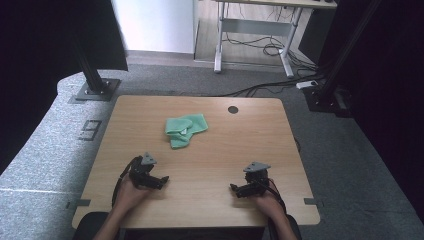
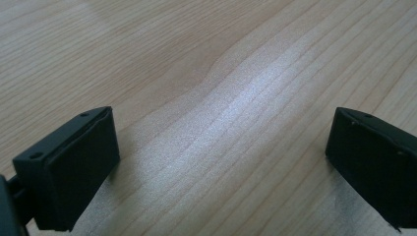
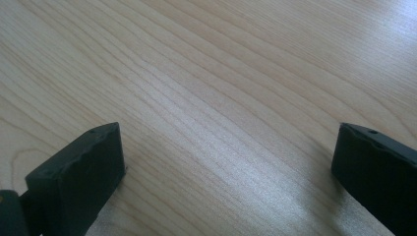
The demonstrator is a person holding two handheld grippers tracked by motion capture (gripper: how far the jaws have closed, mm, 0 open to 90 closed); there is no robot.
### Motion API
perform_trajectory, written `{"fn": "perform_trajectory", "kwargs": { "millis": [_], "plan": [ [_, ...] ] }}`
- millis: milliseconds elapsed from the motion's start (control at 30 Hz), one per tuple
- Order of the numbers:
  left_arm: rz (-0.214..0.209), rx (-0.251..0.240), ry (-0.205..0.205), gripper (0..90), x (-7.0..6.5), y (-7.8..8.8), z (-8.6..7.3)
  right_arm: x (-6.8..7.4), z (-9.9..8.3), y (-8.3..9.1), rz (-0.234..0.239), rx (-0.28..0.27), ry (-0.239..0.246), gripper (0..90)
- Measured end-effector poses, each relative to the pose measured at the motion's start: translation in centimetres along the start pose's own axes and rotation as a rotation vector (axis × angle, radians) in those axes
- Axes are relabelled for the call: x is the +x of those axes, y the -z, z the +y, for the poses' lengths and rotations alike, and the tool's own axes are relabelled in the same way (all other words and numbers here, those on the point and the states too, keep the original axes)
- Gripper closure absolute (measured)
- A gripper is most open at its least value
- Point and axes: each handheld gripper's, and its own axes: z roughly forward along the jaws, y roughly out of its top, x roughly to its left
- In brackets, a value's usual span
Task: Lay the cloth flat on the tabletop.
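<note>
A crumpled green cloth [image 1: 184, 129] lies on the wooden table [image 1: 240, 145], a little left of centre and toward the far side. My left gripper [image 1: 156, 181] rests low on the near left of the table, held by a hand, well short of the cloth. My right gripper [image 1: 239, 190] sits on the near right, also in a hand. In the left gripper view the left gripper [image 2: 223, 157] stands open with bare wood between its jaws. The right gripper [image 3: 228, 169] in the right gripper view is open too, with nothing between its jaws.
A round cable hole [image 1: 233, 109] sits near the table's far edge. Black frame posts [image 1: 90, 70] stand at the far left and far right on grey carpet. A desk frame with cables [image 1: 260, 45] is farther back.
</note>
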Motion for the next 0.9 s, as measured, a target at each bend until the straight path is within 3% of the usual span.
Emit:
{"fn": "perform_trajectory", "kwargs": {
  "millis": [533, 900],
  "plan": [
    [-0.025, 0.013, 0.002, 4.3, 0.1, 0.2, 0.7, 0.0, 0.0, 0.0, 0.001, 0.000, 0.001, 0.0],
    [-0.027, 0.017, -0.027, 7.7, -0.2, -0.1, 2.2, 0.0, 0.0, 0.0, 0.001, 0.001, 0.001, 0.0]
  ]
}}
